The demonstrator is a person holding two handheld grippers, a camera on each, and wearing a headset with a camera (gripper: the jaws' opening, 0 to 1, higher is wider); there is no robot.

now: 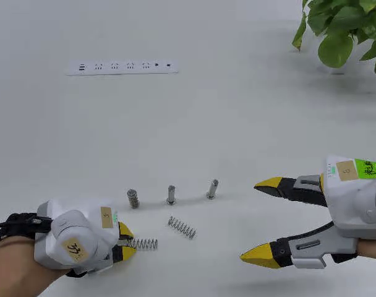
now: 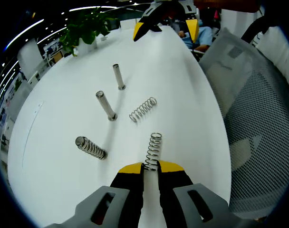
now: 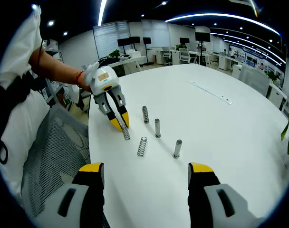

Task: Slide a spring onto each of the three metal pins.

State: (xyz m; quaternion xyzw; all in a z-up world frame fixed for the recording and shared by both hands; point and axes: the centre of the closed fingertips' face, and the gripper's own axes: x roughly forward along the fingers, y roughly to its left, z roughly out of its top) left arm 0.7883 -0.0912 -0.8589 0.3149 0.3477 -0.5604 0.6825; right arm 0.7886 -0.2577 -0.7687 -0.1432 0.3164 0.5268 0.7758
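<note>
Across the white tabletop [image 1: 237, 111] the job looks about one-third done and into its second round, with the pick-up made and the threading to come. A leafy plant [image 1: 346, 31] stands at the far right corner, and a flush socket strip [image 1: 122, 67] lies well beyond the work.

The right tool [image 1: 262, 219] hovers off to the right with its yellow-tipped jaws wide apart. It holds nothing and touches nothing. The left tool [image 1: 127, 242] sits low at the near left, its jaws drawn almost together and clamped on one end of a spring.

Three metal pins stand upright in a row between the tools. The left pin [image 1: 133, 198] already wears its fitted spring [image 2: 91, 147], coiled down the shaft. The middle pin [image 1: 171, 194] and the right pin [image 1: 212, 189] are bare.

The held spring [image 1: 145, 244] juts straight out from the left tool's tips. In the head view it runs level just above or on the tabletop; I cannot tell which. Its free end points roughly toward the pins. The loose spring [image 1: 182, 227] lies flat just in front of the middle pin, apart from everything else.

The next move, as I read it, is to lift the held spring, tip it upright so its open end faces down, centre it over the middle pin and lower it. The grip is at the very end of a soft coil, so the free end may wobble or catch on the pin's top. The idle right tool could steady the pin or guide the coil.
</note>
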